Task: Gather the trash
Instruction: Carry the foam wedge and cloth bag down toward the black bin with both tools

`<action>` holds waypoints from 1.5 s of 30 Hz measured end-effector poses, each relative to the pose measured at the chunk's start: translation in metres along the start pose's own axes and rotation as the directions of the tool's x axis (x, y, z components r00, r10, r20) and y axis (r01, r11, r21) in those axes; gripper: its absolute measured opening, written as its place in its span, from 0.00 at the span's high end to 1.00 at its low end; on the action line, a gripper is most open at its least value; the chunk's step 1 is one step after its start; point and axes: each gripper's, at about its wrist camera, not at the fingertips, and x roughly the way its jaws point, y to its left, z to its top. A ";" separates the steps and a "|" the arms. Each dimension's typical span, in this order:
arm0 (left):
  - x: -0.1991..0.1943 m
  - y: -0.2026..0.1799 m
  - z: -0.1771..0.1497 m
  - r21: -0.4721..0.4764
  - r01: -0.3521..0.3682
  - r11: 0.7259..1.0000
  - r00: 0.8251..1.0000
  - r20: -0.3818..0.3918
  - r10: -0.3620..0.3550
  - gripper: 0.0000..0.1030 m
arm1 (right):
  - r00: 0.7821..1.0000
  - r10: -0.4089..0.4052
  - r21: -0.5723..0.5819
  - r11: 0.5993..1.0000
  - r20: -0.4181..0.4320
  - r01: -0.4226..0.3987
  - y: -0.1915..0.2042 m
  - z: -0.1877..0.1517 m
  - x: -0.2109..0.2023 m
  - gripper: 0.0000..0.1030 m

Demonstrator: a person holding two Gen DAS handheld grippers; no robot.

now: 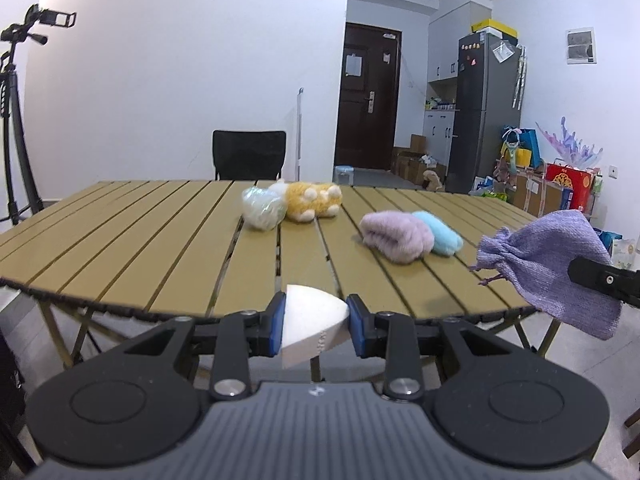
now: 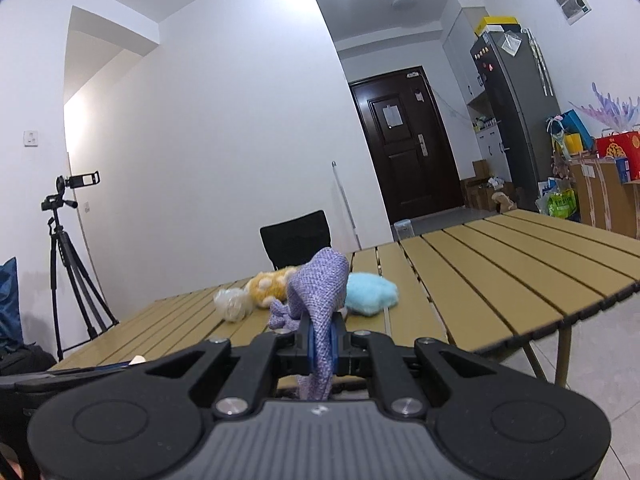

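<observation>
My left gripper (image 1: pixel 315 322) is shut on a white foam wedge (image 1: pixel 308 326), held just off the near edge of the slatted tan table (image 1: pixel 140 240). My right gripper (image 2: pixel 322 346) is shut on a purple knitted drawstring pouch (image 2: pixel 320 284); the same pouch (image 1: pixel 548 268) hangs at the right in the left wrist view, over the table's right corner. On the table lie a crumpled clear plastic bag (image 1: pixel 262 208), a yellow plush toy (image 1: pixel 314 200), a pink fluffy cloth (image 1: pixel 398 236) and a light blue fluffy cloth (image 1: pixel 438 232).
A black chair (image 1: pixel 249 155) stands behind the table. A camera tripod (image 1: pixel 16 120) is at the far left. A dark door (image 1: pixel 370 96), a grey fridge (image 1: pixel 486 108) and stacked boxes and bags (image 1: pixel 552 184) fill the right side of the room.
</observation>
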 end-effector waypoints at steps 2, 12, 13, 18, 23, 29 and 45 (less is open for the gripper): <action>-0.005 0.004 -0.007 -0.006 -0.006 1.000 1.000 -0.016 0.006 0.69 | 1.000 -0.004 0.003 1.000 -0.008 0.004 0.001 -0.007 -0.007 0.93; -0.021 0.021 -0.041 -0.007 -0.050 0.999 0.993 -0.104 0.049 0.69 | 0.995 -0.037 0.000 0.999 -0.094 0.037 0.004 -0.039 -0.030 0.93; -0.022 0.022 -0.045 -0.006 -0.052 0.999 0.992 -0.115 0.051 0.69 | 0.994 -0.041 -0.001 0.999 -0.101 0.041 0.004 -0.041 -0.032 0.93; -0.026 0.025 -0.065 0.009 -0.062 0.998 0.981 -0.185 0.063 0.69 | 0.985 -0.068 -0.021 0.998 -0.156 0.065 0.002 -0.059 -0.039 0.93; -0.021 0.025 -0.083 0.025 -0.064 0.998 0.963 -0.261 0.069 0.69 | 0.972 -0.099 -0.050 0.995 -0.212 0.090 0.000 -0.076 -0.041 0.93; -0.016 0.025 -0.108 0.068 -0.074 0.995 0.941 -0.326 0.092 0.69 | 0.947 -0.141 -0.071 0.989 -0.287 0.126 -0.006 -0.094 -0.038 0.93; 0.017 0.047 -0.150 0.095 -0.129 0.987 0.840 -0.518 0.159 0.69 | 0.843 -0.247 -0.133 0.969 -0.478 0.208 -0.029 -0.144 -0.015 0.93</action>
